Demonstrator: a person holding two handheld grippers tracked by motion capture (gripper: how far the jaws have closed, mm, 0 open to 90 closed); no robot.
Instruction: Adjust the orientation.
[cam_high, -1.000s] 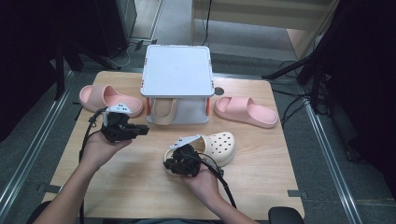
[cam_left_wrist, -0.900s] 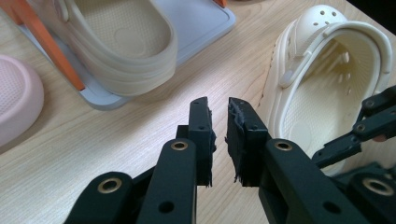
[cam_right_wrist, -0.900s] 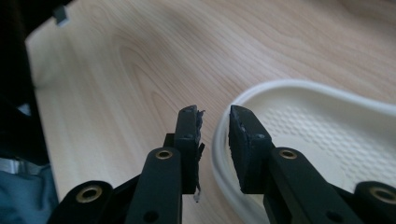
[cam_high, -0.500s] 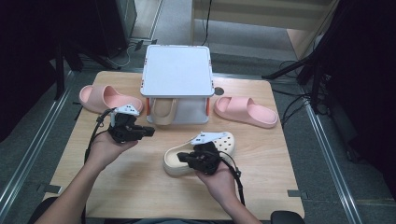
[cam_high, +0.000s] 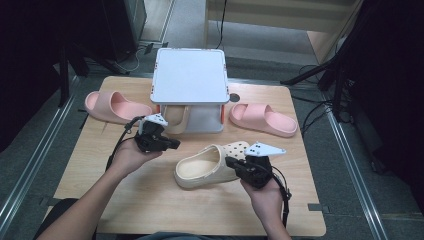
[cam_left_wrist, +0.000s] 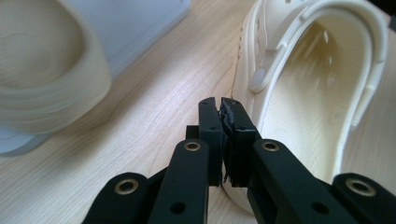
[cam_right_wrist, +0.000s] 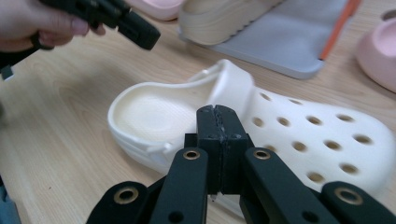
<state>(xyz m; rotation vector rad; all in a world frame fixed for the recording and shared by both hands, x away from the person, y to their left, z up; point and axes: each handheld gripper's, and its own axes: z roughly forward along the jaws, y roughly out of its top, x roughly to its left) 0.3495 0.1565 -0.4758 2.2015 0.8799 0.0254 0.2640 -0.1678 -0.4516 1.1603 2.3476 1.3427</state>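
The right gripper (cam_high: 231, 162), jaws pressed together on nothing, sits just beside the cream clog (cam_high: 207, 167). The left gripper (cam_high: 174, 145), which has just closed empty, hovers near the clog's heel, before the white rack (cam_high: 190, 75).

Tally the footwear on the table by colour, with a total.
Pink slides: 2, the left slide and the right slide.
Cream clogs: 2, the near clog on the open table and the far clog under the white rack.
Total: 4
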